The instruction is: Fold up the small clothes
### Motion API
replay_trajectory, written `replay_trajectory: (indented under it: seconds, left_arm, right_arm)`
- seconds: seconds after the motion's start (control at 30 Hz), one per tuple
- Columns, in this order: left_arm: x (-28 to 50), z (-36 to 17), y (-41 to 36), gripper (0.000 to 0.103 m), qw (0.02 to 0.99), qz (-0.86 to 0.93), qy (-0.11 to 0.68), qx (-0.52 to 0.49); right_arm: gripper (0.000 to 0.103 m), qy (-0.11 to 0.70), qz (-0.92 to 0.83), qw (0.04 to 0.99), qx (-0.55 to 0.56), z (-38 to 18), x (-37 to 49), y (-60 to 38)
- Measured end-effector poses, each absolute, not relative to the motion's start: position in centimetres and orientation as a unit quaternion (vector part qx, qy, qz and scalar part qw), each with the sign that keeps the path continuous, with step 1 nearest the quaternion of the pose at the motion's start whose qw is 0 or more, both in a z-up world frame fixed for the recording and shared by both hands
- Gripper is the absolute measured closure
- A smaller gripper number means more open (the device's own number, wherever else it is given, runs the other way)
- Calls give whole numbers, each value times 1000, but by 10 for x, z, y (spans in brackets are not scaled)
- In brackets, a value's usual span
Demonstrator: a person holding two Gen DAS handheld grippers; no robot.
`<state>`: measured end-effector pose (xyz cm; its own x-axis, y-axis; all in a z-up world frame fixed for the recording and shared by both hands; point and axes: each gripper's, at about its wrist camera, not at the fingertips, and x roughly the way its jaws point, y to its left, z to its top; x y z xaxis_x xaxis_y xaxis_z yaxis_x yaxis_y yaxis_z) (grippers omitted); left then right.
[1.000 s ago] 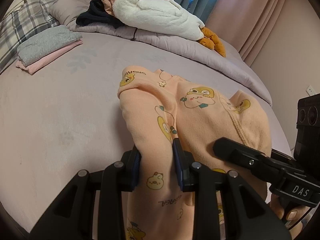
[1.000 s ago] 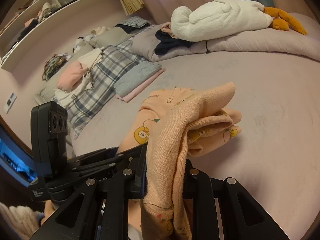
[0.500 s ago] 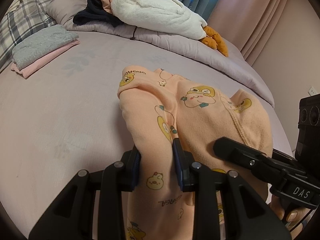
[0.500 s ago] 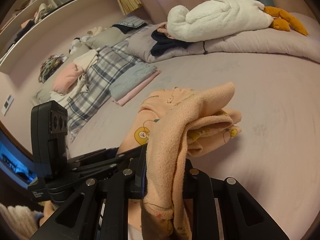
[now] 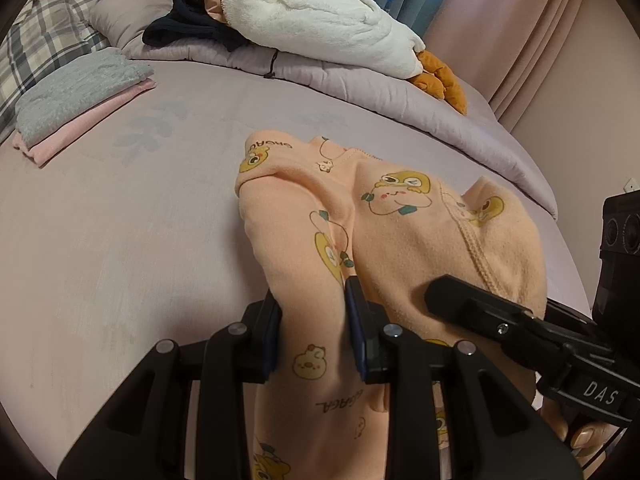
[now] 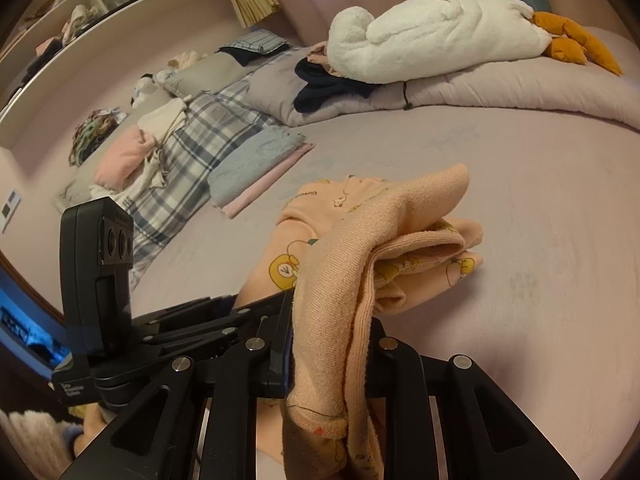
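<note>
Spreading beneath you, the bed (image 5: 120,220) carries a folded stack (image 5: 76,108) well apart; the peach garment (image 5: 400,240) hangs just above it. Your left gripper (image 5: 312,328) and right gripper (image 6: 332,344) are each clamped on its fabric. Lower both evenly, keeping edges aligned and taut.

My left claw (image 5: 314,320) points forward, its jaws pinched on cloth bunched between the pads. My right claw (image 6: 330,340) sits just beside it, also clamped on fabric gripped between its two fingers. In the left wrist view, fingertips (image 5: 586,436) of the hand holding the right claw show beneath it.
</note>
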<state>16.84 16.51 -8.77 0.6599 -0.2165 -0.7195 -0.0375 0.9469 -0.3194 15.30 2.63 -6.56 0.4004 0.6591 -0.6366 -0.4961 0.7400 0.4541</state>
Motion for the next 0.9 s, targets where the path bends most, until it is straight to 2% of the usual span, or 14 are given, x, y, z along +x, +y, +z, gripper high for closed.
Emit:
replay_trajectory:
  seconds: [0.9]
  left_arm:
    - [250,-117,154,75,891,-56,429,-138]
  right_arm:
    - [79,425,309,843,115,-97,208,7]
